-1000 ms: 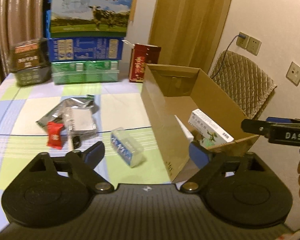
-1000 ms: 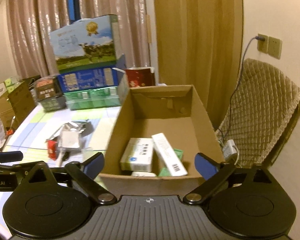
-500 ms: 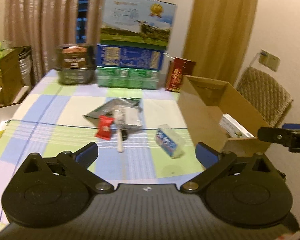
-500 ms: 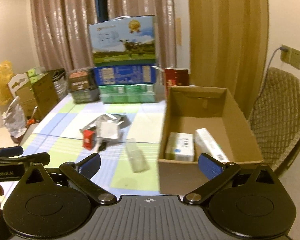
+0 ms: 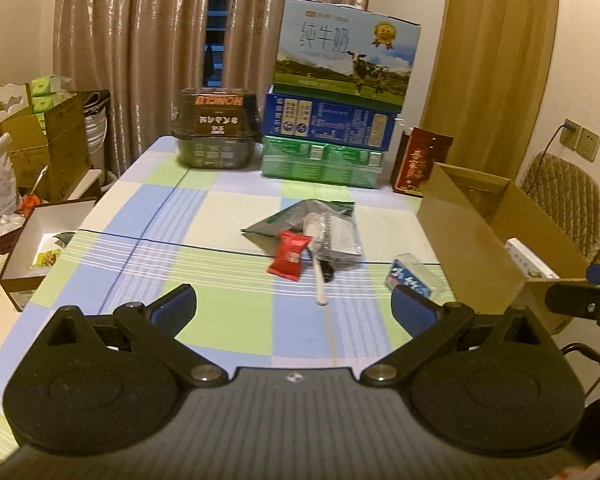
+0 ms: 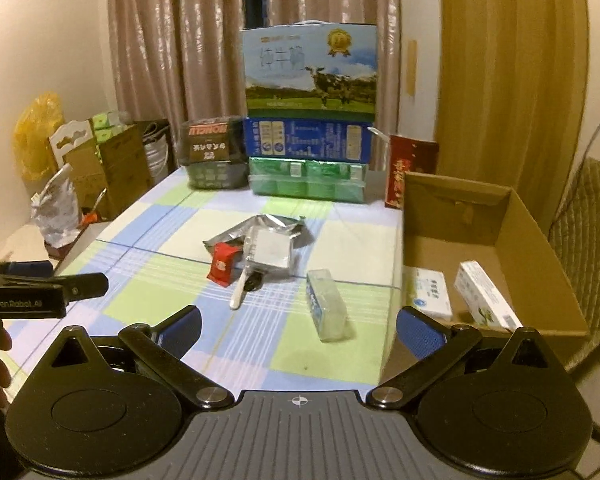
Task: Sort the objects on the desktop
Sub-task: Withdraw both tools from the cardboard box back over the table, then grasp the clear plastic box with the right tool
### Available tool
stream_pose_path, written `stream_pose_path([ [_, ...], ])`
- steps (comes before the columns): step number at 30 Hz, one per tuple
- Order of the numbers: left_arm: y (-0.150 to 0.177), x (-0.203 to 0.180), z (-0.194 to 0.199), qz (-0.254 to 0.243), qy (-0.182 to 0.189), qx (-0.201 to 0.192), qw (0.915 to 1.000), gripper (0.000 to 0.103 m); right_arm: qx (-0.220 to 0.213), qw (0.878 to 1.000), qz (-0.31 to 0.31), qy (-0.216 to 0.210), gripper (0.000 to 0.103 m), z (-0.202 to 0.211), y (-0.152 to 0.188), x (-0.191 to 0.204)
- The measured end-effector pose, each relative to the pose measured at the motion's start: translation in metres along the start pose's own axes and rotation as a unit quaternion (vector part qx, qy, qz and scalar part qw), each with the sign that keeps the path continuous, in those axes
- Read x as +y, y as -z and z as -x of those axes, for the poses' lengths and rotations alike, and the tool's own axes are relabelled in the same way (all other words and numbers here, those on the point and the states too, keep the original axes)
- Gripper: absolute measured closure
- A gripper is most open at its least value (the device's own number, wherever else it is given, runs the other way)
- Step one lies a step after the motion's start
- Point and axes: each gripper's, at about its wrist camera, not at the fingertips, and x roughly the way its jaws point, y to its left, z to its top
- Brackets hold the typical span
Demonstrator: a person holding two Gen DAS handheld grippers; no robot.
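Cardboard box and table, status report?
Both grippers empty, jaws open. Cardboard box holds two cartons; clear pack, red sachet on table. Nothing blocking.

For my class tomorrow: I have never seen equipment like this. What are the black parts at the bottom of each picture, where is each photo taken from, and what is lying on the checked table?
No robot arm is here: a person holds a hand-held two-finger tool in each hand. Each photo comes from a camera on one tool, looking forward along its blue-tipped fingers. The left gripper and the right gripper both have their jaws wide apart and hold nothing. On the checked tablecloth lie a red snack packet, a silver foil pouch, a white plastic spoon and a clear plastic packet with blue print. At the right, the open brown cardboard box already contains two white cartons.
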Motion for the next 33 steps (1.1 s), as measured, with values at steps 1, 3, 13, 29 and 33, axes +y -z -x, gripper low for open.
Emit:
stream_pose_path([
  [1, 0.0, 0.003, -0.003, -0.005, -0.002, 0.002, 1.0, 0.001, 0.0, 1.0, 0.005, -0.002, 0.002, -0.004, 0.0, 0.003],
  [3, 0.0, 0.008, -0.011, -0.016, -0.005, 0.01, 0.9998, 0.001, 0.002, 1.0, 0.014, -0.005, 0.002, -0.015, 0.001, 0.009],
  [13, 0.0, 0.03, -0.07, -0.057, 0.0, 0.065, 0.9963, 0.001, 0.04, 0.998, 0.055, 0.005, 0.009, -0.095, 0.01, 0.019],
  [29, -0.002, 0.033, -0.159, -0.067, 0.04, 0.095, 0.9925, 0.001, 0.103, 0.985, 0.116, 0.079, 0.029, -0.212, 0.022, -0.005],
  [33, -0.005, 0.029, -0.168, -0.073, 0.045, 0.092, 0.9921, 0.001, 0.132, 0.982, 0.106, 0.083, 0.051, -0.229, 0.024, -0.011],
])
